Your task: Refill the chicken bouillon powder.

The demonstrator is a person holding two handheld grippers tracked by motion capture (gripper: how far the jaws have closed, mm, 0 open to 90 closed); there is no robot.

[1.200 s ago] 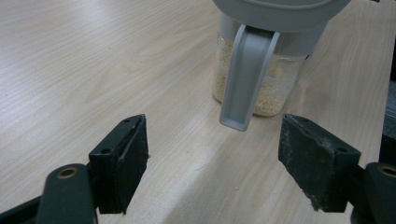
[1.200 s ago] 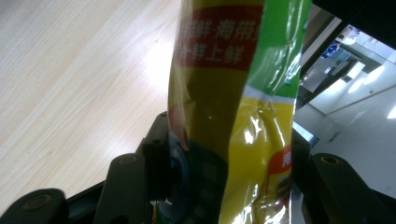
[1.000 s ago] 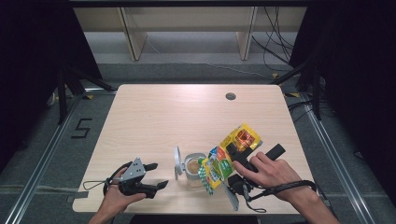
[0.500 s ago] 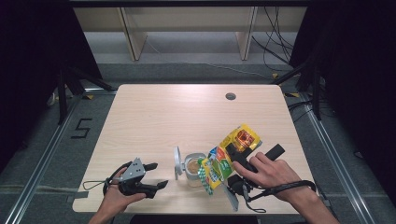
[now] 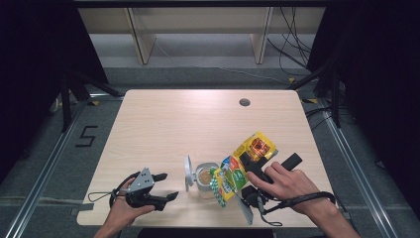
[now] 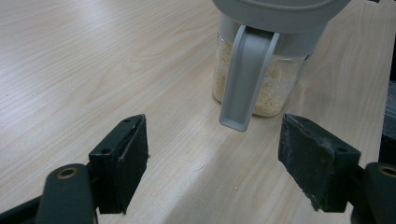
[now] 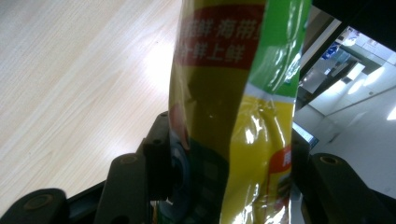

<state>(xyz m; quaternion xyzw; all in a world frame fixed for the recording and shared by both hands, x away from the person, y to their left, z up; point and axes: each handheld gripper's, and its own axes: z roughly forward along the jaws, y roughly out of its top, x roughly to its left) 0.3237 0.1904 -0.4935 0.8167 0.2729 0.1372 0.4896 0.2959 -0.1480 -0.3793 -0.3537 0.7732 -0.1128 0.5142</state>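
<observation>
Two things are sharing your work: your right gripper is clamping a soft, crinkly, probably light packet mid-body over the jar, while your left gripper is waiting with jaws apart.

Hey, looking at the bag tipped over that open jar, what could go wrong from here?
1. The yellow bag held by the right gripper leans over the jar; if its mouth sits off the opening, powder may spill on the table.
2. The jar stands free, since the left gripper is open and apart from it; a nudge from the bag might tip it.
3. The raised lid stands beside the opening and could get knocked.
</observation>
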